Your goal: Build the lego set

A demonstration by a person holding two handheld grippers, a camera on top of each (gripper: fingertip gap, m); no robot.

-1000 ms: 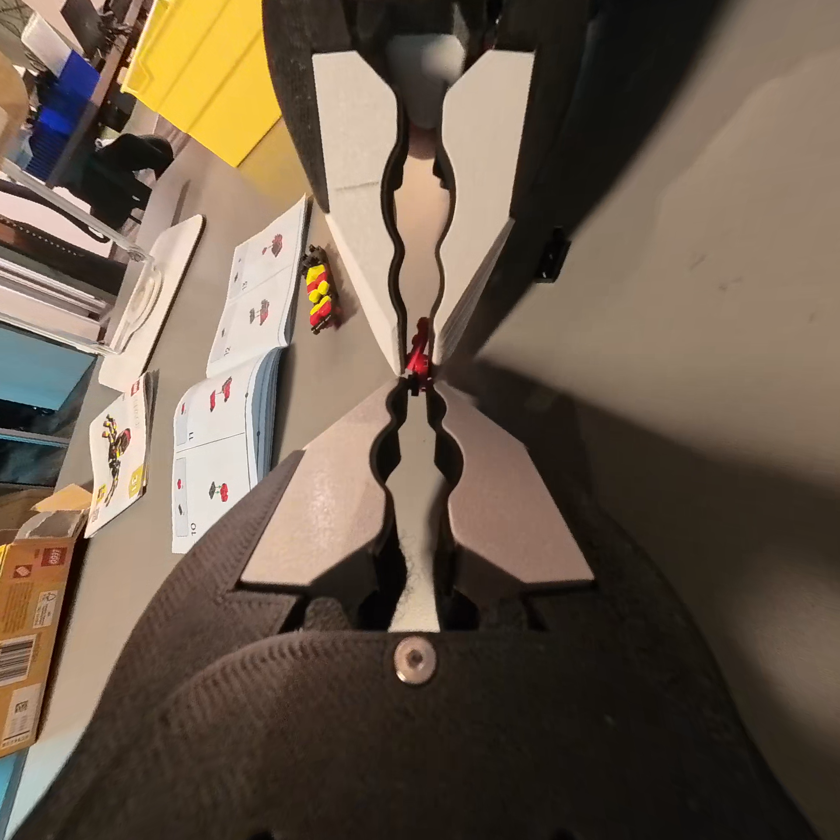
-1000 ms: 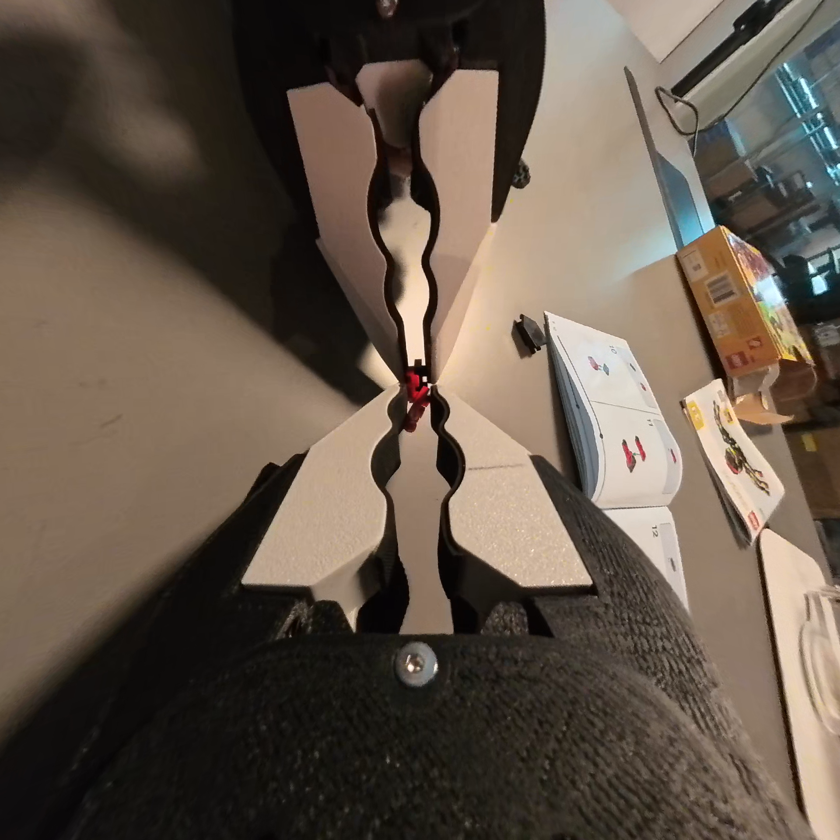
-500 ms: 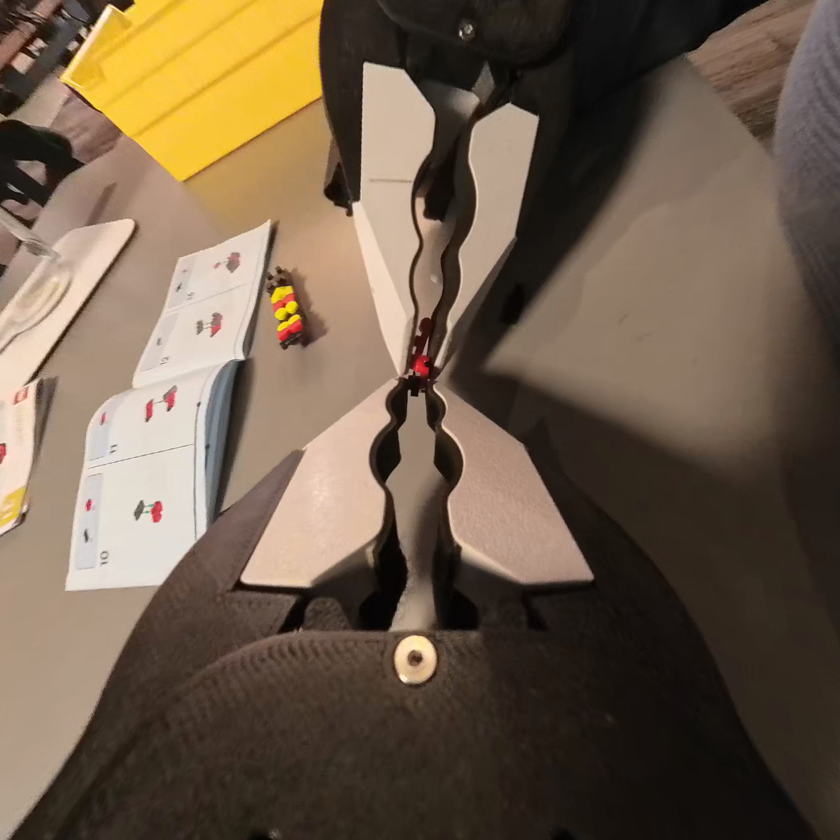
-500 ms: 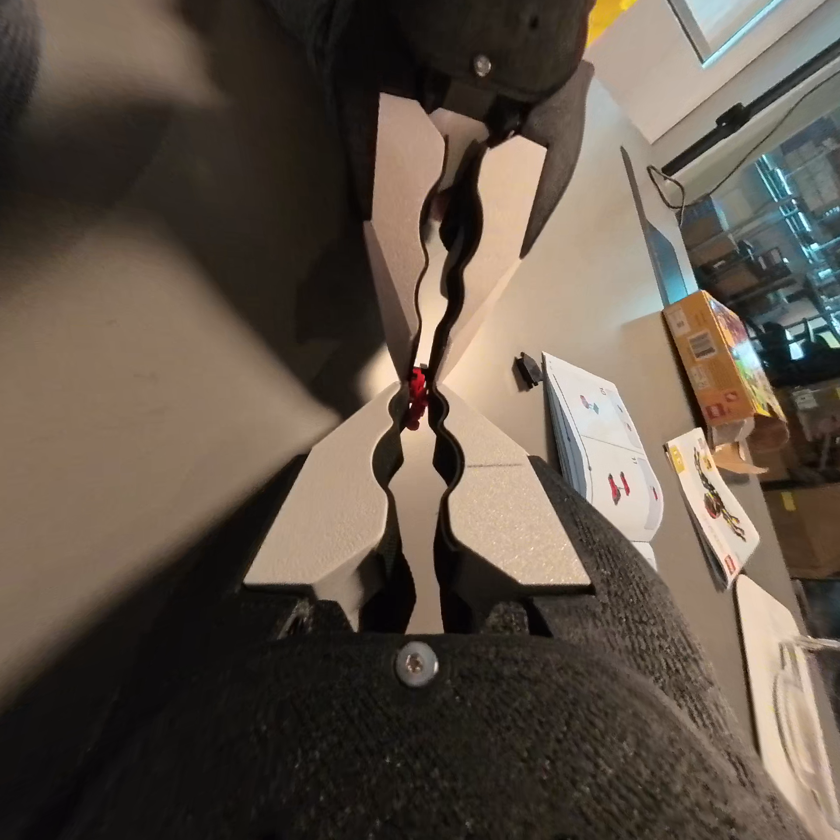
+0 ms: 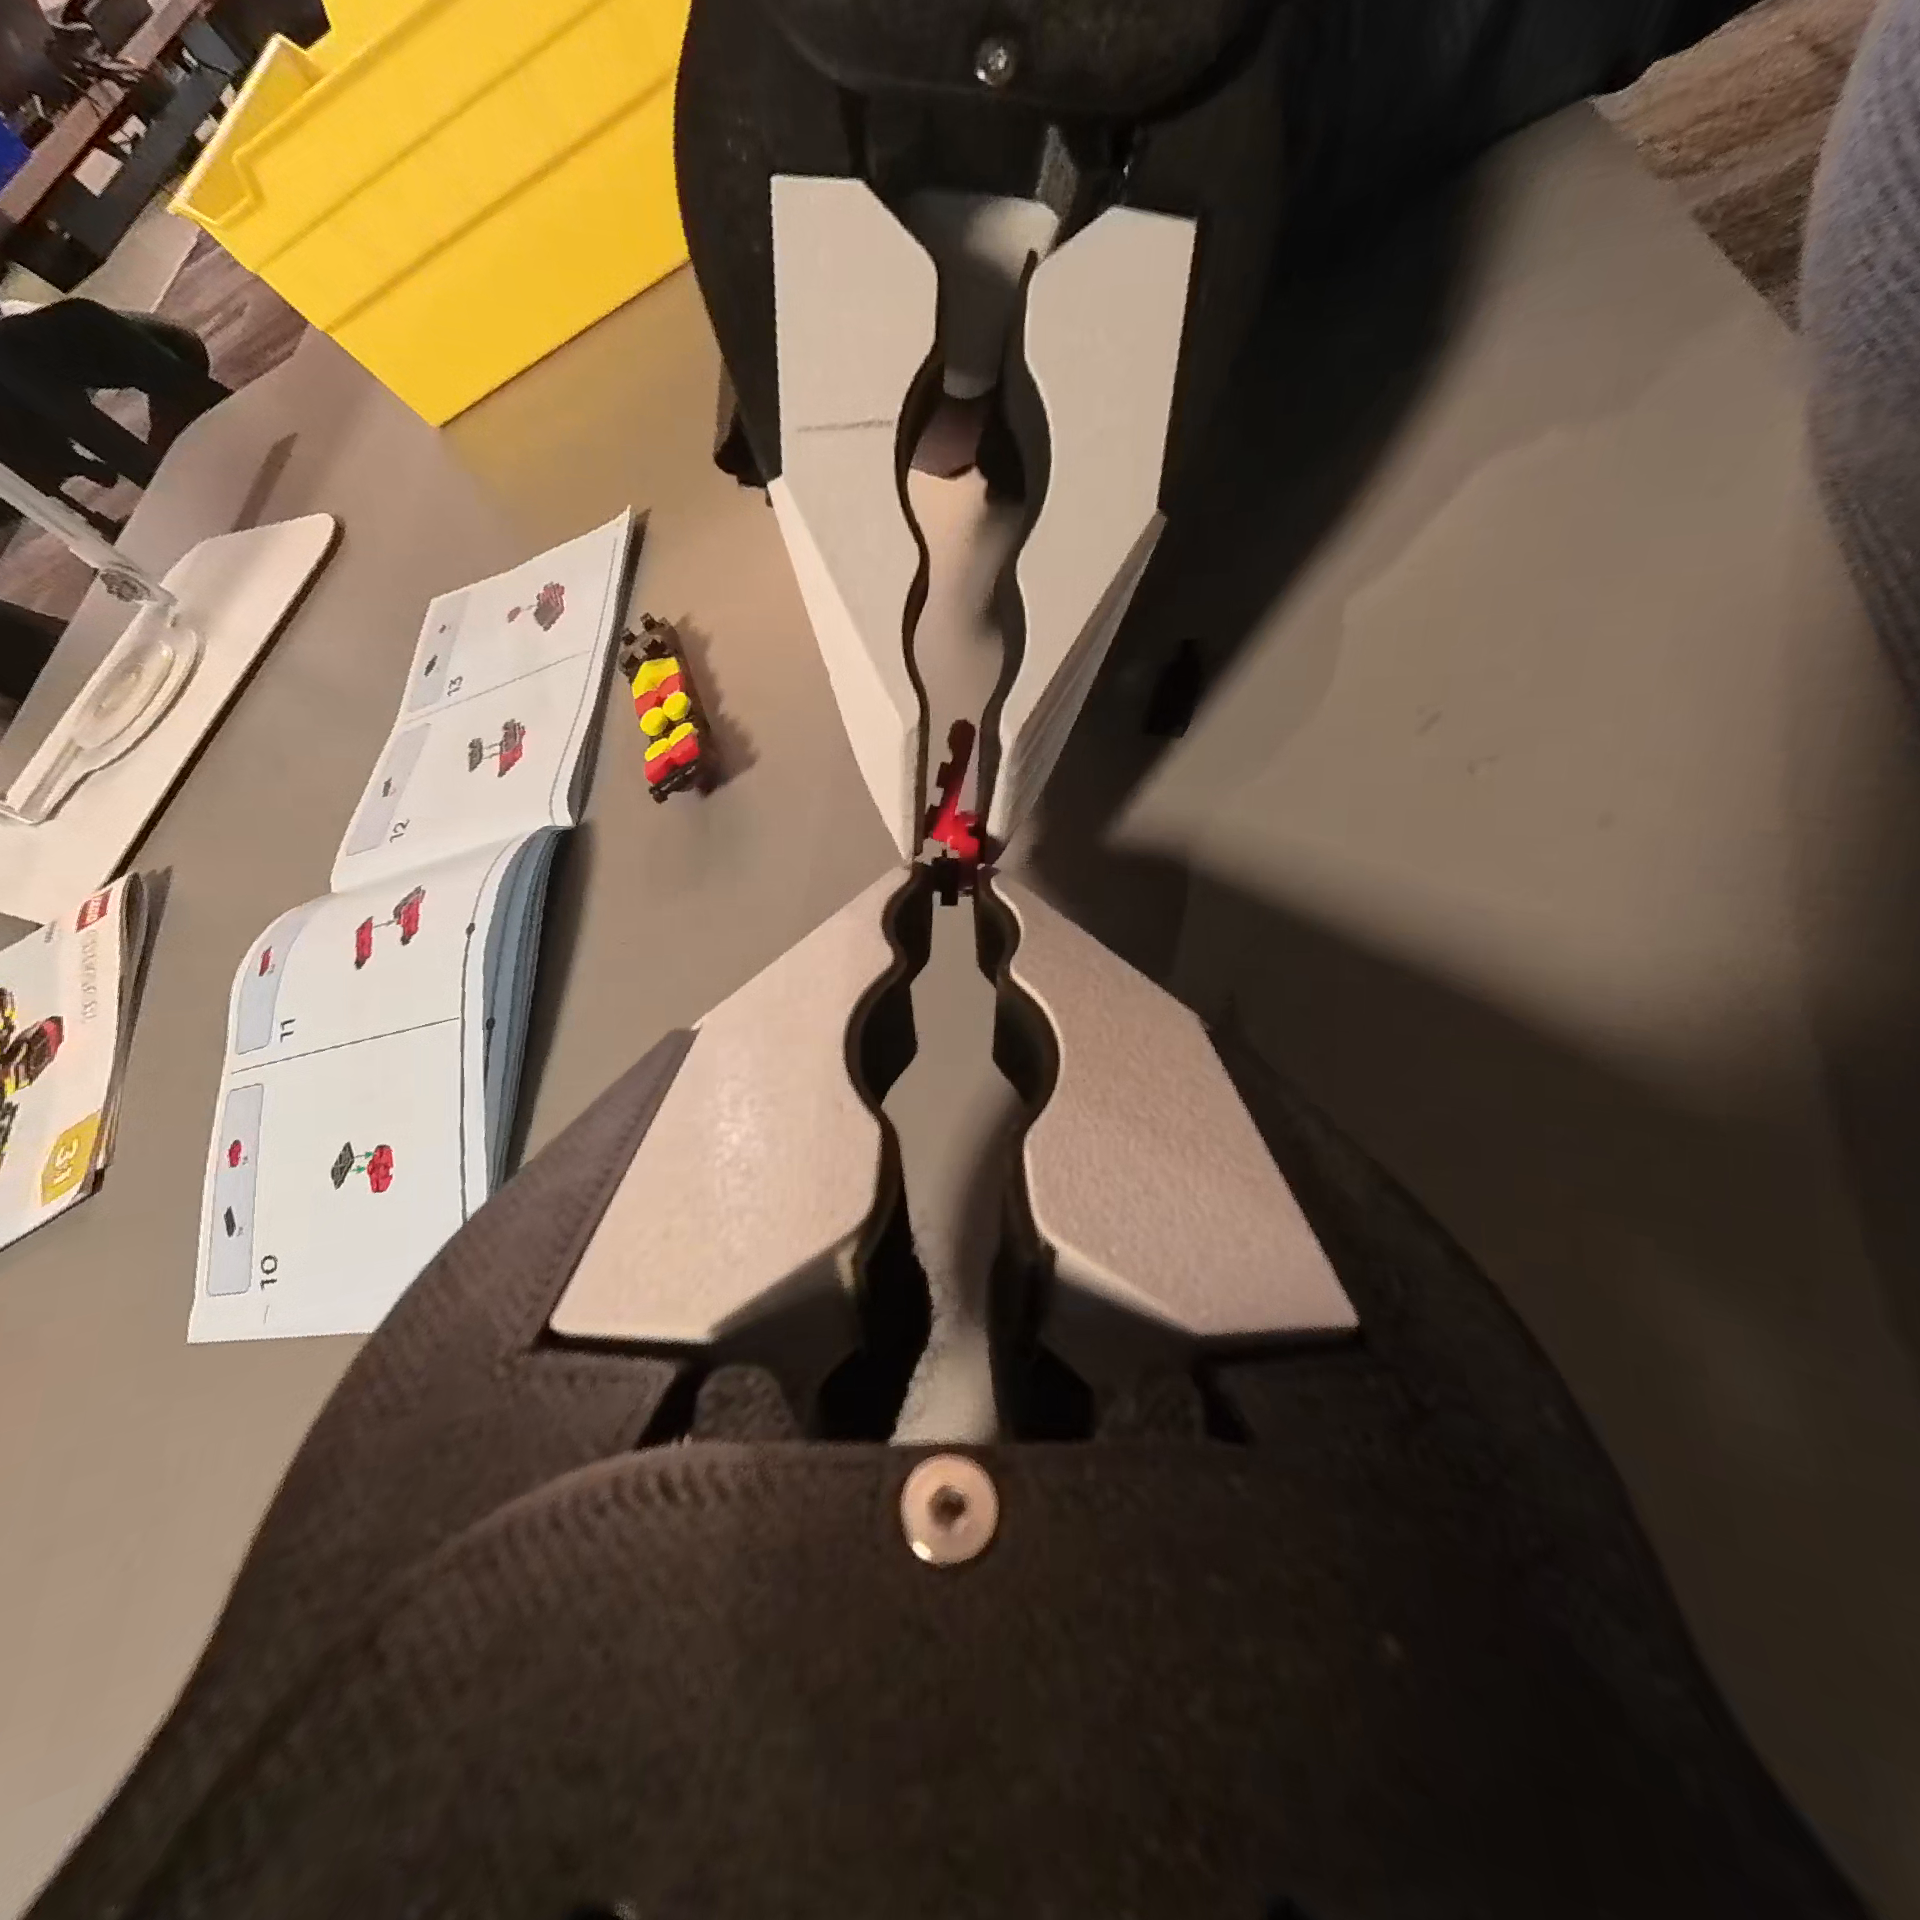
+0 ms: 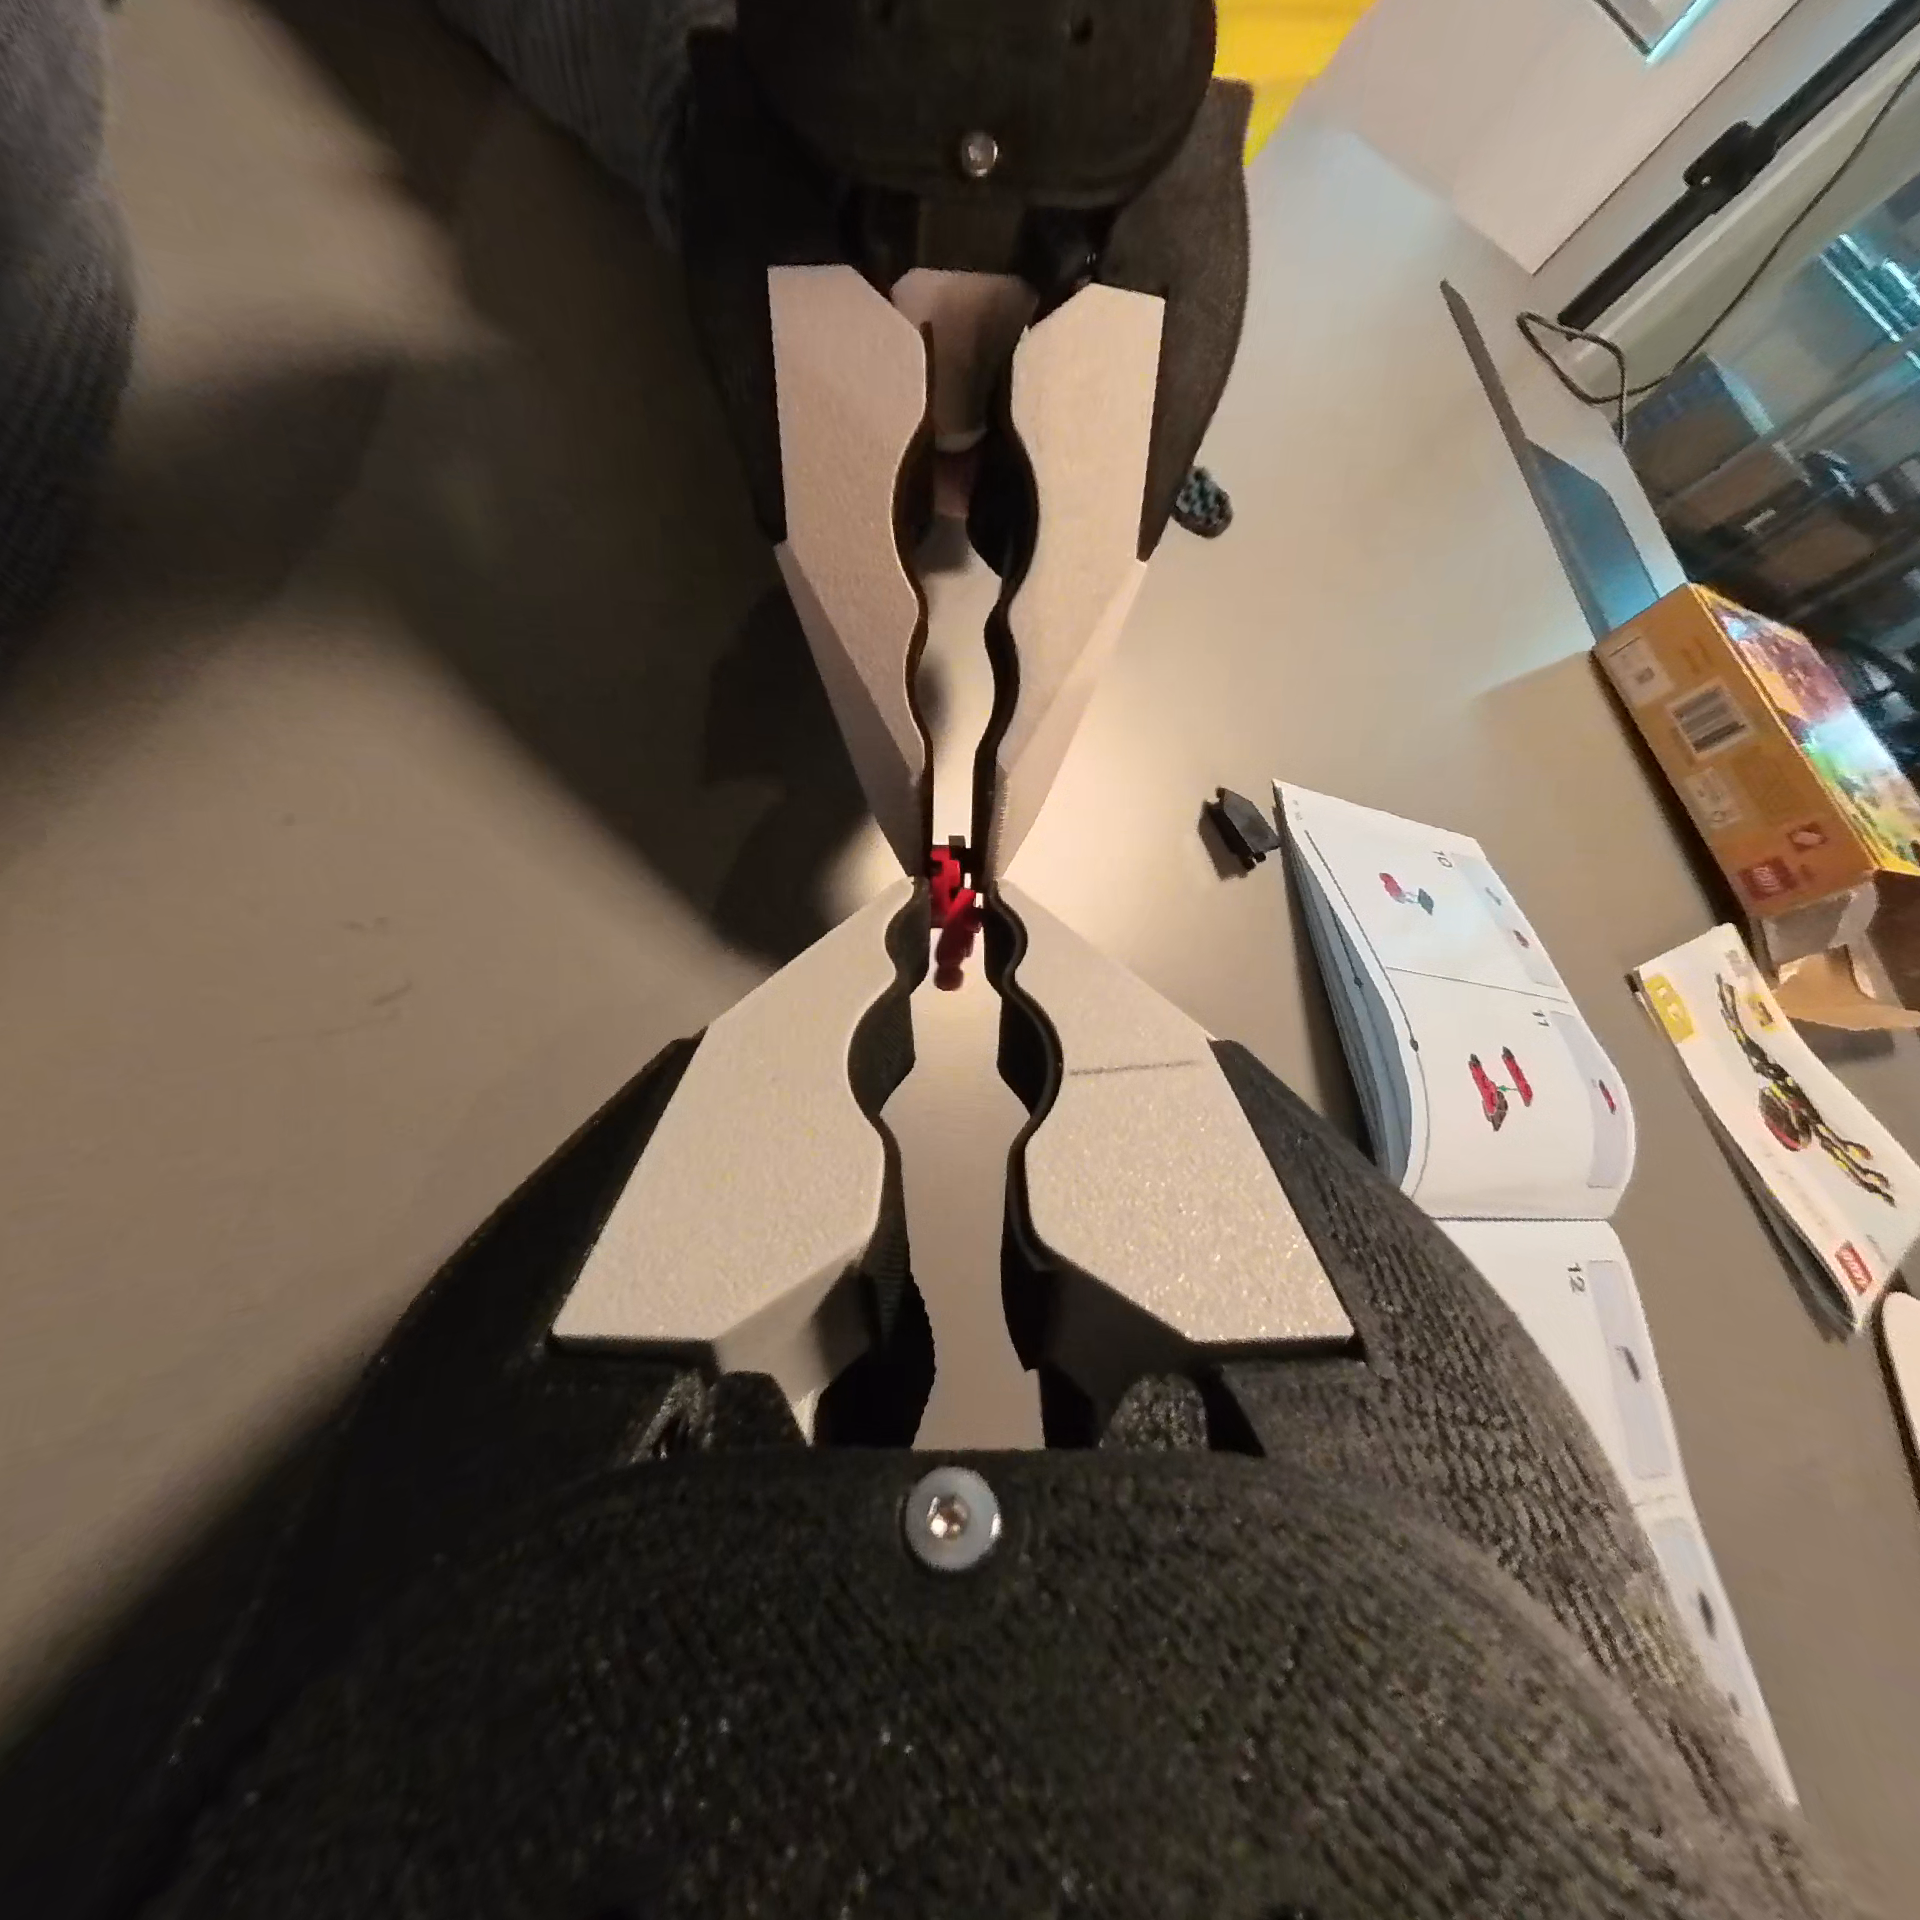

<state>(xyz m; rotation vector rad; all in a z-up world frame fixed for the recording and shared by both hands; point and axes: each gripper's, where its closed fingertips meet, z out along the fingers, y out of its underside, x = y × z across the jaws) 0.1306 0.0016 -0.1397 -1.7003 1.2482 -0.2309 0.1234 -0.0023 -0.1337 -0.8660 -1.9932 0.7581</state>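
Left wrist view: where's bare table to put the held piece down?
Bare grey table runs right of the two meeting grippers. A narrow gap lies between the yellow-red lego assembly and the far fingers. Left is crowded: open instruction booklet, second booklet, white board.

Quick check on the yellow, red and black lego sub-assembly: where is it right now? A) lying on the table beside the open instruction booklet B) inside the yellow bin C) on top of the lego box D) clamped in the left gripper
A: in the left wrist view the yellow, red and black sub-assembly lies loose on the grey table, just right of the open instruction booklet, apart from both grippers.
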